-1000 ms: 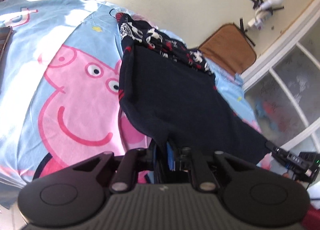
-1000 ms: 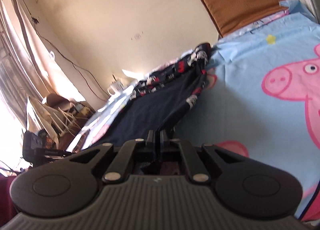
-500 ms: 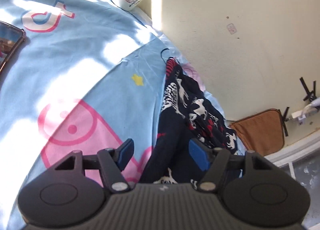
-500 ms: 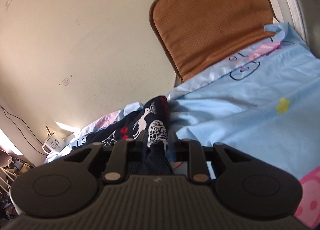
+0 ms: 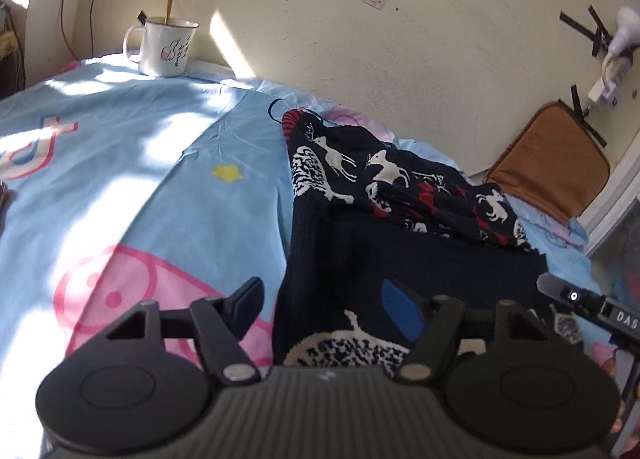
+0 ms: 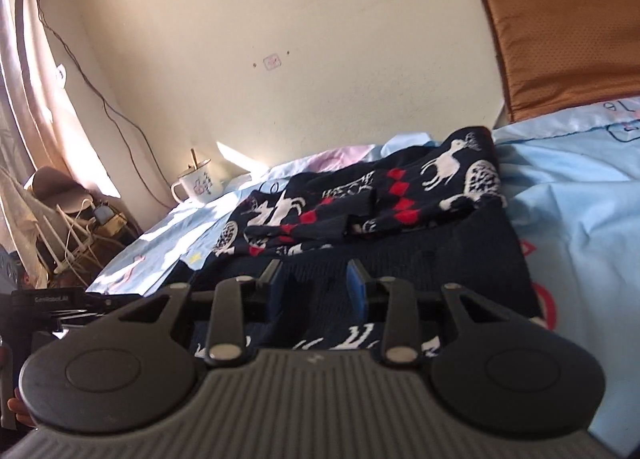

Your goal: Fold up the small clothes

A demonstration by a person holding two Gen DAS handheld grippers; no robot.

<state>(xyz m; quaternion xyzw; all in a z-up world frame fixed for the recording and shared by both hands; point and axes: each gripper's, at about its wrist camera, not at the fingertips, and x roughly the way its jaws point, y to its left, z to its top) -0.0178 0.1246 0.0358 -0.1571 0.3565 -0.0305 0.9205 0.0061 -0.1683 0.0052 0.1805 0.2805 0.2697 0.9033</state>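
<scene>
on a bed covered with a light blue cartoon pig sheet [image 5: 132,195] lies a dark navy knitted garment [image 5: 408,235] patterned with white reindeer and red diamonds. its patterned part is bunched toward the cream wall, and a plain navy layer is folded over the part nearer the cameras.

in the left wrist view, the left gripper [image 5: 326,307] hovers low over the near edge of the garment, its fingers spread wide apart and holding nothing; the left finger sits over the pink print of the sheet, the blue-padded right finger over the navy cloth.

in the right wrist view, the right gripper [image 6: 316,287] is also over the near navy fold, its two blue-padded fingers apart with a gap between them and nothing clamped. whether the tips touch the cloth cannot be told.

a white enamel mug [image 5: 164,46] with a utensil in it stands at the far corner of the bed by the wall. a brown cushion [image 6: 560,23] leans against the wall at the bed's other far corner.
</scene>
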